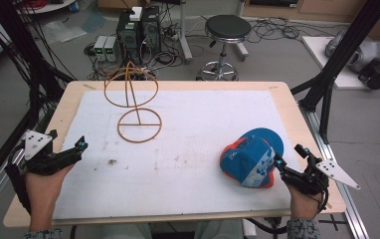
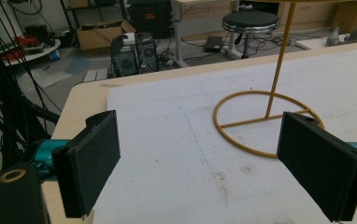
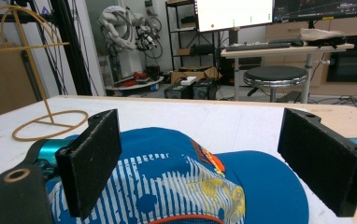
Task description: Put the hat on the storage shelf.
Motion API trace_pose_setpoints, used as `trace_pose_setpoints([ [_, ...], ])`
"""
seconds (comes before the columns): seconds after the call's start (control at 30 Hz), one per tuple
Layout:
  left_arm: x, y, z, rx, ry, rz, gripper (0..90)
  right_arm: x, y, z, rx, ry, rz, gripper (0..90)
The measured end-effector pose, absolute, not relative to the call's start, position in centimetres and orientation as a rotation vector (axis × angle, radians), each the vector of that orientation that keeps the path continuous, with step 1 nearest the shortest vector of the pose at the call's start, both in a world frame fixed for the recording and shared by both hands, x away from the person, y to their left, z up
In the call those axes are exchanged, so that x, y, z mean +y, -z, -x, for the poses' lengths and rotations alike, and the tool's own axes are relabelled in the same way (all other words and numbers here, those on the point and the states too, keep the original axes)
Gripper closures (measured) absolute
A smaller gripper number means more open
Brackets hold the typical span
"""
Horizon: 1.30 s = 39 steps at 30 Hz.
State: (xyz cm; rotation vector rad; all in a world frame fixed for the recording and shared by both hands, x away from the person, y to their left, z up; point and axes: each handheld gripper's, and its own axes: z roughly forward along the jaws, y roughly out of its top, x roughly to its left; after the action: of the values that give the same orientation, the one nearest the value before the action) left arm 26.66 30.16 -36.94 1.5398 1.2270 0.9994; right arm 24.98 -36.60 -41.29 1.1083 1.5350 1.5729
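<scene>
While jaws gaping wide on both sides: right gripper (image 1: 288,155) touching near-right edge of blue cap (image 1: 250,159), nothing clamped; left gripper (image 1: 67,148) near left table edge (image 1: 63,107), clutching nothing. Wire hat stand (image 1: 132,99) upright, far left.

White mat (image 1: 188,144) covers a light wooden table (image 1: 297,114); a yellow wire stand (image 1: 133,99) with a round base ring sits upright on the mat's far left part, and a blue cap (image 1: 250,159) with white and orange markings lies at near right. Left gripper (image 1: 81,148) is held at the table's left edge, jaws apart over the mat, well apart from stand; right gripper (image 1: 290,155) sits just beside the cap's right side, jaws spread. Black stool (image 1: 227,30) and computer towers (image 1: 138,30) stand on the floor beyond the table.
</scene>
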Motion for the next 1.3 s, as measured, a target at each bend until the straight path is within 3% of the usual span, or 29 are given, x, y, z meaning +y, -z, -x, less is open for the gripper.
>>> trace_pose_setpoints([
  [1.3,30.06,36.97,-26.61,1.221,-0.995,-1.545,13.6,-36.45,41.31,-25.03,1.543,-1.574,-1.110,12.8],
])
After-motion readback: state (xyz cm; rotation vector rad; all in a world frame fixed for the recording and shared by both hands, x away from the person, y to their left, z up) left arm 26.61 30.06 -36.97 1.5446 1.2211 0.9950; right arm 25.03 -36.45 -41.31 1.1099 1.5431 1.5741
